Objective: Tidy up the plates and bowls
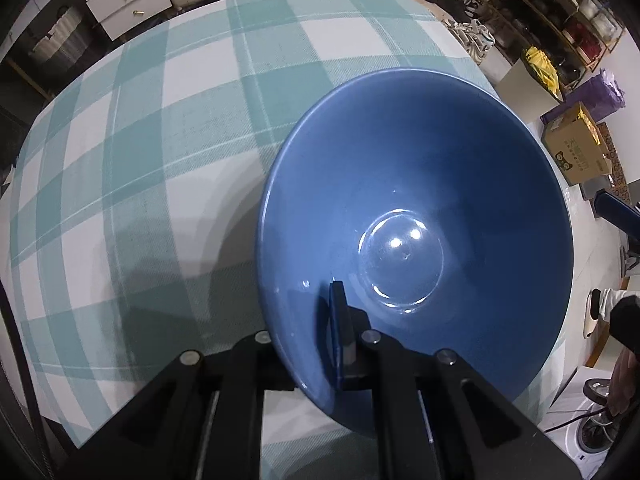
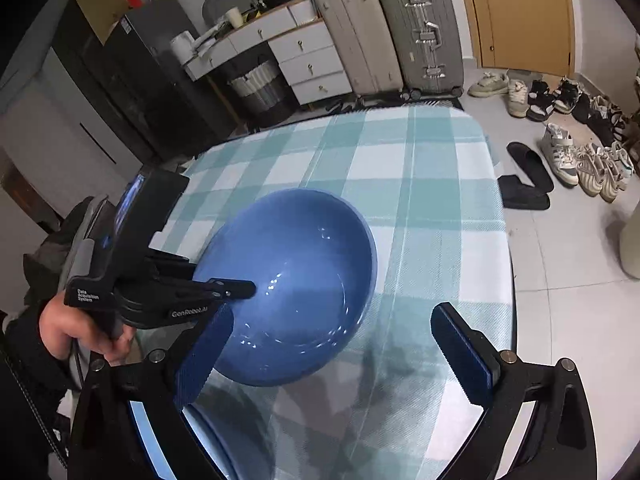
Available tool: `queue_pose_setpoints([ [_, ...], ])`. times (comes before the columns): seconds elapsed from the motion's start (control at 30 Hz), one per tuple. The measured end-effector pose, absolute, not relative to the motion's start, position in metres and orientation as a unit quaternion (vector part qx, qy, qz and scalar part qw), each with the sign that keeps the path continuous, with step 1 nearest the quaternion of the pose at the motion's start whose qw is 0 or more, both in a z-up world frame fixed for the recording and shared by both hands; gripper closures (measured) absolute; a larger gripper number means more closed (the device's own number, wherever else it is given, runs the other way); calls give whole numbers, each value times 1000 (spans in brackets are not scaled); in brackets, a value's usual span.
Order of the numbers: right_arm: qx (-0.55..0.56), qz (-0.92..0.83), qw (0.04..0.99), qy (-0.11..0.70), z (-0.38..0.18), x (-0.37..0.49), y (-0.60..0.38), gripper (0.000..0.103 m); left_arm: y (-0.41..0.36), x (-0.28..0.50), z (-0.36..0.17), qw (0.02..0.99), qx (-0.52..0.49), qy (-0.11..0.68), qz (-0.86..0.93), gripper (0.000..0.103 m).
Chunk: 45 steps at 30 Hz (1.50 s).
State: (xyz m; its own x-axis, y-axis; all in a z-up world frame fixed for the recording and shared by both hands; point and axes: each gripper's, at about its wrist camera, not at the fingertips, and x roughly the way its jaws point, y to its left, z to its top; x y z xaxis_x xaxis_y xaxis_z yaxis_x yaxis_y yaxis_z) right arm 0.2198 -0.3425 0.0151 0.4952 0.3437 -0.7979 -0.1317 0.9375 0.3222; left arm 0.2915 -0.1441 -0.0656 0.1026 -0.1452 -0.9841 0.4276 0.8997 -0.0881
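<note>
A deep blue bowl (image 1: 420, 200) hangs tilted above the teal checked tablecloth (image 1: 160, 120). My left gripper (image 1: 328, 300) is shut on its near rim. One finger lies inside the bowl; the other is hidden behind the wall. In the right wrist view the bowl (image 2: 296, 280) is held at its left rim by the left gripper (image 2: 240, 290), with a person's hand on the handle. My right gripper (image 2: 334, 356) stands open just in front of the bowl, with nothing between its fingers. A pale blue plate (image 2: 148, 432) peeks out at the bottom left, mostly hidden.
The tablecloth (image 2: 420, 200) ends at the table's right edge, with tiled floor beyond. Shoes (image 2: 560, 152) and slippers lie on the floor. Two suitcases (image 2: 416, 36) and white drawers (image 2: 308, 64) stand behind the table. A cardboard box (image 1: 576, 152) sits on the floor.
</note>
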Motion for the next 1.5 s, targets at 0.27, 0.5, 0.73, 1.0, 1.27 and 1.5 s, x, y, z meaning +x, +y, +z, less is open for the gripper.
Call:
queue_pose_setpoints([
  [0.27,85,146,826,538,-1,228,-320,2,-136,282,-68,732,105,643,-198,93],
  [0.5,53,107,816,566,-20,241,-311,17,-134,281,-68,733,103,640,-204,93],
  [0.73,-3,112,817,565,-27,239,-294,39,-131,274,-64,750,111,621,-200,93],
  [1.0,26,105,808,579,-38,245,-295,67,-130,268,-64,757,125,610,-197,92],
  [1.27,19,82,810,580,-39,246,-299,85,-138,268,-63,762,140,601,-195,92],
  [1.5,26,67,812,579,-37,247,-300,88,-137,267,-63,762,135,603,-194,92],
])
